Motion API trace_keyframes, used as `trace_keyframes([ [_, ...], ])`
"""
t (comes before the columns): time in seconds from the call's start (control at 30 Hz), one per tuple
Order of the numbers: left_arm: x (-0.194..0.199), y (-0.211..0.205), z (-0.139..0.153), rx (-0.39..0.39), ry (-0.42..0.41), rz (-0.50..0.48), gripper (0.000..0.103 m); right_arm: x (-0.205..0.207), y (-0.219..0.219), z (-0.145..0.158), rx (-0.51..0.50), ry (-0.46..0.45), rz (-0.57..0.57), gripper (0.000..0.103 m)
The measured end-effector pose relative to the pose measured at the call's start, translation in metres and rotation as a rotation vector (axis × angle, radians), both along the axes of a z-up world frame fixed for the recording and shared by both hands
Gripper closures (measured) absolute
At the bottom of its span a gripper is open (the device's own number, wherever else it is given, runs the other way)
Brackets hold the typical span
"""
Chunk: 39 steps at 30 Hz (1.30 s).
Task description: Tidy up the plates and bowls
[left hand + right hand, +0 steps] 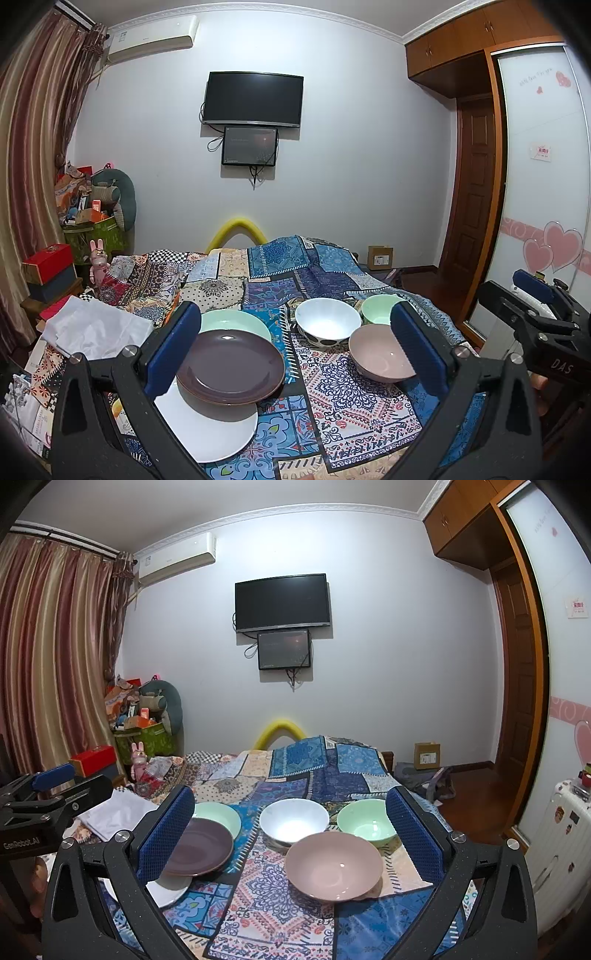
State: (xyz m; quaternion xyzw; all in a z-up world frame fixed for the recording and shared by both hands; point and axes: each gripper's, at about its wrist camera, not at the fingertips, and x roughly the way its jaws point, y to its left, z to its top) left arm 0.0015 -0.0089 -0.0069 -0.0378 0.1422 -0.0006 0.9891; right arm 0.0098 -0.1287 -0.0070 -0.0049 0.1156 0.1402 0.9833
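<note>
- Left gripper (295, 347): jaws wide apart, nothing between them, held above the patchwork cloth (332, 384) in front of the dishes.
- Right gripper (290, 834): jaws also wide apart and holding nothing, held over the same cloth.
- Purple plate (231, 367): on the left side, lying partly on the white plate (210, 432) and slightly tilted; far rim possibly touching the green plate (236, 321) behind it, hard to tell.
- White bowl (328, 325): upright near the middle, dotted on the outside.
- Pink bowl (334, 866): upright, just in front of the white bowl, to its right.
- Green bowl (367, 821): upright, behind the pink bowl, beside the white bowl.
- White folded fabric (96, 326): on the left edge, apart from the plates.
</note>
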Motion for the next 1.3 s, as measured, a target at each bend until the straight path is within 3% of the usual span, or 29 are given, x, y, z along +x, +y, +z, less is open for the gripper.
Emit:
trace_keyframes([
  [0.8, 0.005, 0.004, -0.005, -0.005, 0.021, -0.004, 0.0, 0.001, 0.001, 0.001, -0.001, 0.004, -0.001, 0.0],
  [1.3, 0.035, 0.043, -0.039, 0.016, 0.091, 0.073, 0.0, 0.038, 0.026, -0.035, -0.02, 0.1, 0.005, 0.0],
])
